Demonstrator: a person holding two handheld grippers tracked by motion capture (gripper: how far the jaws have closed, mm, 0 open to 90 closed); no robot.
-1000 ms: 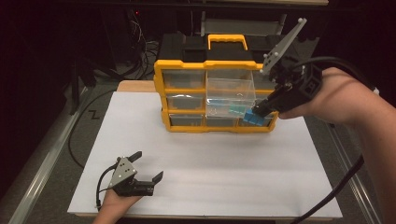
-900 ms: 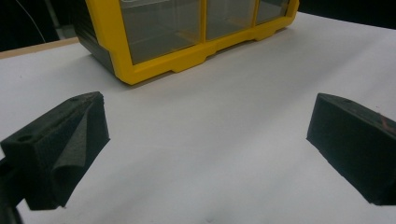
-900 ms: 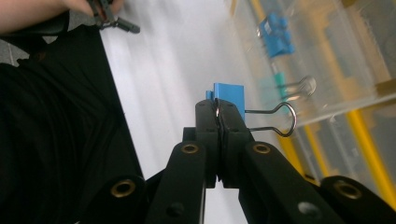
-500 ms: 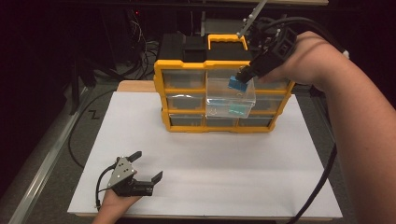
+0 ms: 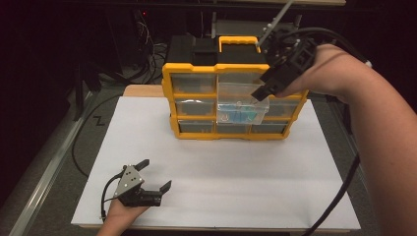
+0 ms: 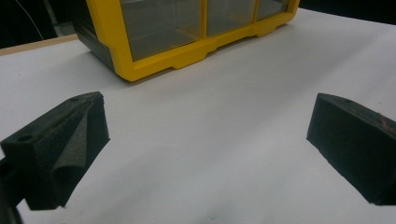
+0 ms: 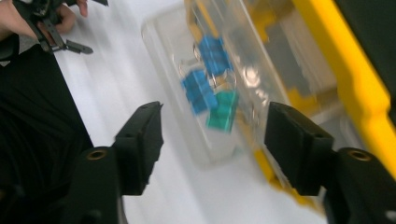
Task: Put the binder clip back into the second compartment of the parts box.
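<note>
Yellow drawer cabinet (image 5: 196, 105) with black carry handle on top, upright at far centre of white board (image 5: 221, 172). Clear drawer (image 5: 243, 105) of middle column pulled partly out toward near side, front end tilted slightly down, still seated in cabinet. Inside drawer: blue binder clips (image 7: 205, 70) and one teal binder clip (image 7: 223, 109), lying together near drawer front.

Right gripper (image 5: 259, 94) poised above far-right part of drawer, pointing down and leftward, held by hand coming over cabinet's right side. Jaws just been opening, now parted to medium width; nothing between them, pads clear of drawer rim, clips seen through gap below in right gripper view.

Left gripper (image 5: 155, 176) resting low at near-left of board, well apart from cabinet, pointing rightward and far. Jaws spread wide, empty; bare white board between black pads (image 6: 60, 149), cabinet's lower yellow frame beyond them in left gripper view.
</note>
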